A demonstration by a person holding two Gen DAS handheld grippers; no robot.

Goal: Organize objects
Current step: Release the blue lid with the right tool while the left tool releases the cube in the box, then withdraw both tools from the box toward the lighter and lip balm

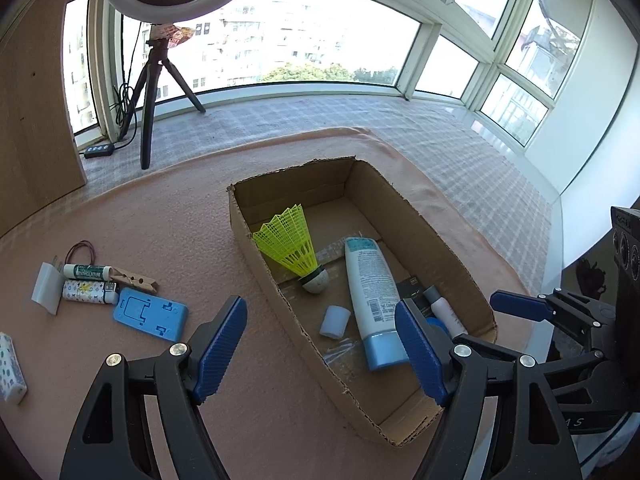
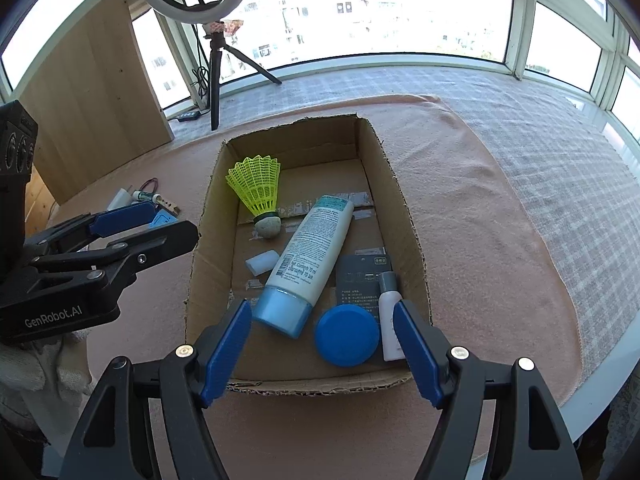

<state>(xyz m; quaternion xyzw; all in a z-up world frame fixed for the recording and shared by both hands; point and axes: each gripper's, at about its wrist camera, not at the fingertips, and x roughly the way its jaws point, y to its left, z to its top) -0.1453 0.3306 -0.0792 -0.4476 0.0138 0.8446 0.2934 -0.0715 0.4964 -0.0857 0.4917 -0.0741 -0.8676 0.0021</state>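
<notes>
An open cardboard box (image 2: pixel 408 216) sits on a pink cloth (image 2: pixel 480 208) covering a table by a wide window. Inside the box, a yellow shuttlecock (image 2: pixel 258 196) rests at about 11 o'clock, its cork tip touching the floor of the box. A white tube with a pale blue cap (image 2: pixel 308 252) lies slantwise across the centre, and a small white cap (image 2: pixel 262 261) lies just beside it at 9 o'clock. Toward 5 o'clock sit a round blue lid (image 2: pixel 346 335), a small white bottle (image 2: pixel 389 320) and a dark card (image 2: pixel 362 280) beneath them. The right gripper (image 2: pixel 322 346) hovers over the near end of the box, jaws apart and holding nothing. The left gripper (image 1: pixel 320 344) hangs over the box's left wall, jaws also wide and empty. Outside the box, at 9 o'clock in the left wrist view, lie a blue phone stand (image 1: pixel 150 314), a clothespin (image 1: pixel 134 280), a lip balm (image 1: pixel 86 270) and a patterned lighter (image 1: pixel 88 292).
</notes>
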